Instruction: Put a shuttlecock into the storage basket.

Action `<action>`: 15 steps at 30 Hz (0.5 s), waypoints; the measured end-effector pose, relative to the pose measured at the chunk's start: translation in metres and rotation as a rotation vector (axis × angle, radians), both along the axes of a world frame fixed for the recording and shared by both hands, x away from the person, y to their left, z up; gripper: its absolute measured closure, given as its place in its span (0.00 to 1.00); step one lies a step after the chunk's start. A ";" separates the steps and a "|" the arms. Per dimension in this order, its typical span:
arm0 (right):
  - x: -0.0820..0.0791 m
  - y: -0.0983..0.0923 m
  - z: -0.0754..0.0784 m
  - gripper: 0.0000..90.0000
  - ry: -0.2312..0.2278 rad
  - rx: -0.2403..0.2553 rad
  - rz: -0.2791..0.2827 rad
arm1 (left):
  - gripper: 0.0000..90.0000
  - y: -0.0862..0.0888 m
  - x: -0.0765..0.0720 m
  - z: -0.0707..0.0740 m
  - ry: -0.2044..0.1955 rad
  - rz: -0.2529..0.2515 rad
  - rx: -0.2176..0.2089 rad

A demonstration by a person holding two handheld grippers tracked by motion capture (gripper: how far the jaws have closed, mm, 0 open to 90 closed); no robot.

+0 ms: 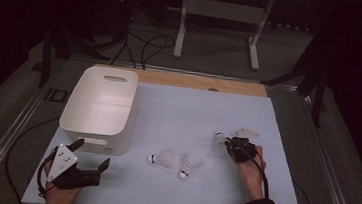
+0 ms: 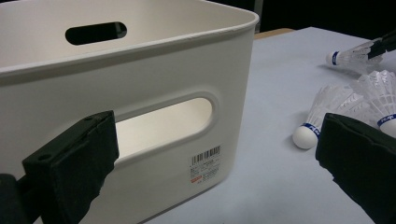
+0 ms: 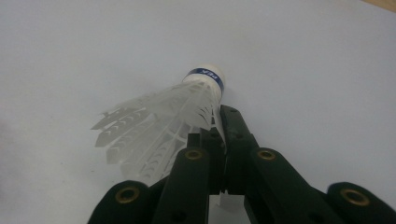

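A white plastic bin (image 1: 100, 107) with handle cut-outs stands at the left of the pale table mat. Two white shuttlecocks lie mid-table, one (image 1: 162, 158) beside the other (image 1: 189, 165). My right gripper (image 1: 227, 143) is shut on the feather skirt of a third shuttlecock (image 1: 221, 142), whose cork end points away. In the right gripper view, the jaws (image 3: 222, 126) pinch the edge of its feathers (image 3: 163, 126) just above the mat. My left gripper (image 1: 92, 154) stands open at the bin's near corner. It faces the bin wall (image 2: 140, 93), with nothing between its fingers.
The mat (image 1: 203, 109) ends at a wooden strip along the far edge. A small white card (image 1: 246, 133) lies just beyond the right gripper. Cables and a white stand's legs sit on the dark floor behind the table.
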State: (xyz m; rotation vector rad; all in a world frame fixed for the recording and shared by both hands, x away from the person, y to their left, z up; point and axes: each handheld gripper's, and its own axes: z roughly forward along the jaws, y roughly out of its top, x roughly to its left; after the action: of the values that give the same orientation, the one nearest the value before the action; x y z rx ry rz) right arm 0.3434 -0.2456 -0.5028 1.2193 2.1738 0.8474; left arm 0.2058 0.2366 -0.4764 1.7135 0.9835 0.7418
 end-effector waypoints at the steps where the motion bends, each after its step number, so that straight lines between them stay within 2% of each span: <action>1: -0.001 0.000 0.001 0.98 -0.002 0.005 0.002 | 0.00 0.000 0.000 0.000 0.000 0.000 0.000; 12: -0.005 0.006 0.013 0.99 -0.007 0.027 -0.002 | 0.00 0.000 0.000 0.000 0.001 -0.003 0.005; 15: -0.006 0.008 0.019 0.99 -0.010 0.051 -0.001 | 0.00 0.000 0.000 0.000 0.001 -0.002 0.002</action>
State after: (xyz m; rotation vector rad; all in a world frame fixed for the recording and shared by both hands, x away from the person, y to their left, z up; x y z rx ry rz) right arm 0.3376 -0.2375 -0.4839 1.2383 2.1554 0.9115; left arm 0.2058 0.2365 -0.4765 1.7162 0.9818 0.7407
